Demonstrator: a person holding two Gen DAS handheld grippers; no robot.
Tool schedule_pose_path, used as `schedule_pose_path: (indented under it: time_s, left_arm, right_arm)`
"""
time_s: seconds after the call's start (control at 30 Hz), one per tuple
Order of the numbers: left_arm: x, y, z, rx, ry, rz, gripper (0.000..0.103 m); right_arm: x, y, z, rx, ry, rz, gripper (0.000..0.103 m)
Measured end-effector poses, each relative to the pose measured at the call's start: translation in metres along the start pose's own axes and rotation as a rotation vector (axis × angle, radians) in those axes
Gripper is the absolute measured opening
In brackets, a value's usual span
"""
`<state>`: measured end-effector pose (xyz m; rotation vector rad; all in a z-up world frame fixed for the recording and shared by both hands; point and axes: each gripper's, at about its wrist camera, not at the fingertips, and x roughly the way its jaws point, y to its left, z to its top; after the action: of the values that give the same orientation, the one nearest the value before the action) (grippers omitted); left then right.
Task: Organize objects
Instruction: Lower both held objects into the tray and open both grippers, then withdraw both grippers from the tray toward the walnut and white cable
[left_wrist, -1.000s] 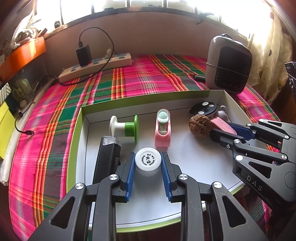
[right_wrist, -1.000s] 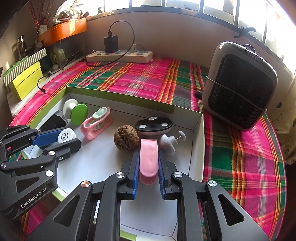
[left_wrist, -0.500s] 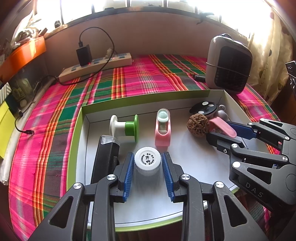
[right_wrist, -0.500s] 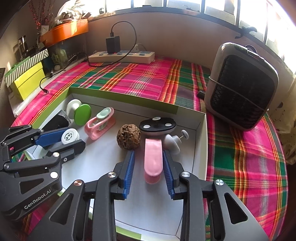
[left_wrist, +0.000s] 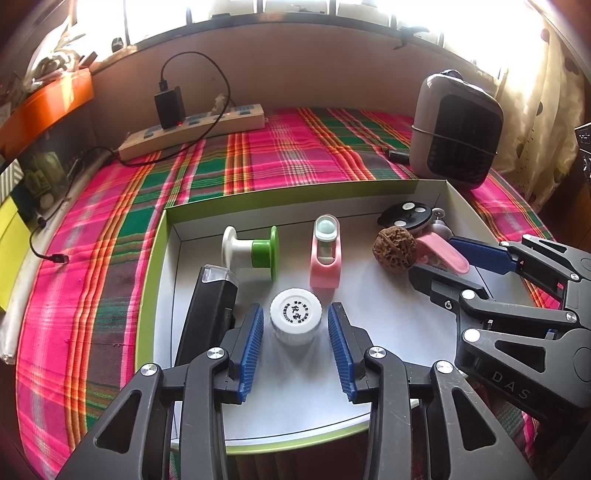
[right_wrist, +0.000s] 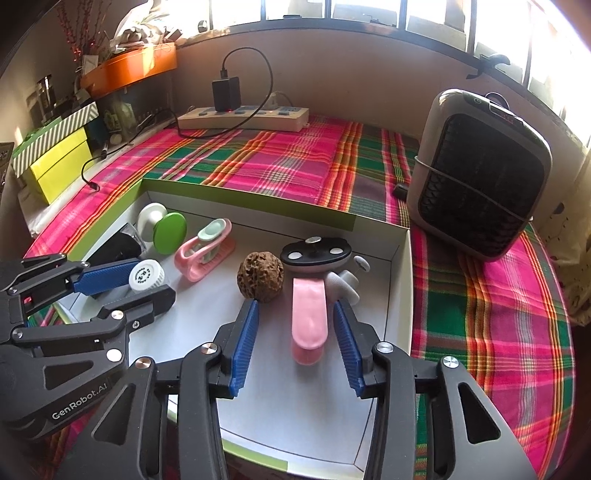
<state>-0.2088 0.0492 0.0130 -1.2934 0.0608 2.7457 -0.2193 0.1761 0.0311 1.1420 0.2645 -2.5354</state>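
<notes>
White bottle (left_wrist: 295, 320) stands in the tray (left_wrist: 155, 266), released: the left gripper (left_wrist: 295, 350) has spread open, pads apart from it. Right gripper (right_wrist: 295, 339) likewise opened around the pink piece (right_wrist: 309, 314), seemingly untouched. Walnut (right_wrist: 260, 272) and black flashlight (left_wrist: 207, 314) crowd alongside.
</notes>
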Motion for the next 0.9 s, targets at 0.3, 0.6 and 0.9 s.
schedule_pose_path:
  time_s: [0.3, 0.6, 0.9]
  left_arm:
    - [-0.011, 0.001, -0.003, -0.007, -0.017, 0.002, 0.036]
    - [-0.026, 0.004, -0.005, -0.013, -0.037, 0.006, 0.036]
    - [-0.041, 0.009, -0.013, -0.033, -0.055, 0.006, 0.036]
  right_arm:
    - [-0.009, 0.003, 0.0, -0.001, -0.02, 0.001, 0.043]
    - [-0.02, 0.006, -0.002, -0.002, -0.038, -0.003, 0.044]
    - [-0.032, 0.006, -0.007, 0.017, -0.057, -0.009, 0.044]
